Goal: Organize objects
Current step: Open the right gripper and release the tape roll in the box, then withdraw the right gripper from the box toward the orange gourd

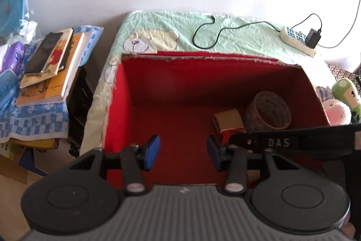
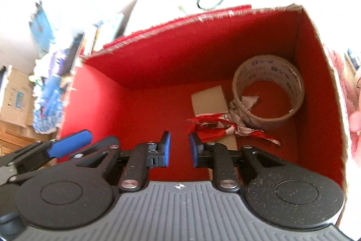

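Poised over a red box point(image 2: 158, 74) with both grippers, left point(image 1: 183, 152) and right point(image 2: 179, 148), parted and empty; inside, toward two o'clock, a tape roll point(image 2: 268, 90) touching a card point(image 2: 208, 100) and red cloth point(image 2: 216, 126).

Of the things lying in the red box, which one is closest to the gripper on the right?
The red-and-white cloth: it lies just ahead of the right gripper, nearer than the tan card and the tape roll behind it.

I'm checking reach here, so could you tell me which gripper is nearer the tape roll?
Right. The right gripper hangs inside the red box, just short of the tape roll; the left gripper sits farther left.
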`<state>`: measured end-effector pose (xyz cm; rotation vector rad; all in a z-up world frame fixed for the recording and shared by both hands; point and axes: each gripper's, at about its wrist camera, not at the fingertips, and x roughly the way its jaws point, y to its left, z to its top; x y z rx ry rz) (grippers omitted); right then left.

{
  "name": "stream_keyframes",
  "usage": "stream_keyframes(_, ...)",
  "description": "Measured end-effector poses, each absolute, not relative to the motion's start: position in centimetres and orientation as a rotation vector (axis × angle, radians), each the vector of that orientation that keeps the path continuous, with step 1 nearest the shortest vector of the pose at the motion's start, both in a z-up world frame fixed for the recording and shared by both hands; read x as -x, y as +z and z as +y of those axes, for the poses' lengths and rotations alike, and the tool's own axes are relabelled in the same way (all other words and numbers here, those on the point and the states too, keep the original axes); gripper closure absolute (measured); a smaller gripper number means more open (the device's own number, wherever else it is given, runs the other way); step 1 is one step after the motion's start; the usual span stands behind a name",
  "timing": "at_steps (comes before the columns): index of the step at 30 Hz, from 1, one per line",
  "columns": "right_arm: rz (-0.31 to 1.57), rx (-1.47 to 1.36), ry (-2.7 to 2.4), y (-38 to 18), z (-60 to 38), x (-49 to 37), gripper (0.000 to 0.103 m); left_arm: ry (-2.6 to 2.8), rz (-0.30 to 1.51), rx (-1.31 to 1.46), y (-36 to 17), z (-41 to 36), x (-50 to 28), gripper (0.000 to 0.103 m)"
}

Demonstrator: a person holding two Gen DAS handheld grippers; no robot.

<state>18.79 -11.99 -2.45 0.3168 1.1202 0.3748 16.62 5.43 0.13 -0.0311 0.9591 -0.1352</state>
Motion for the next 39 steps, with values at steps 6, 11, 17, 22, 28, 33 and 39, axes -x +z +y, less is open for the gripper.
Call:
stream_keyframes(6,1.011,-0.346,0.398,-0.4,-12.6,-15.9,0.074,-0.117,0.955,0.059,0.9,5.3,-14.6,0.055)
stream_keyframes(11,0.95,-0.293,0.428,0.5,-10.9,-14.9,0.074,-0.085,0.933,0.064,1.9,4.6,-12.0,0.044)
stream_keyframes(17,0.924,-0.352,0.46,0.8,-14.1,-11.9,0.073,-0.063,0.889,0.039,3.2,3.0,-8.1,0.036)
stream_keyframes(22,0.944,-0.402,0.476,0.1,-16.6,-8.9,0.073,-0.087,0.903,0.04,2.7,1.6,-4.8,0.036)
stream_keyframes(28,1.054,-0.447,0.465,-3.3,-18.3,-6.1,0.073,-0.179,0.977,0.043,0.2,-0.5,-1.2,0.036)
stream_keyframes(33,1.176,-0.556,0.428,-6.8,-19.5,-5.1,0.072,-0.256,1.063,0.065,-2.7,-2.3,0.8,0.035)
stream_keyframes(39,1.239,-0.632,0.433,-8.4,-19.8,-4.5,0.067,-0.284,1.102,0.097,-5.2,-3.6,1.5,0.03)
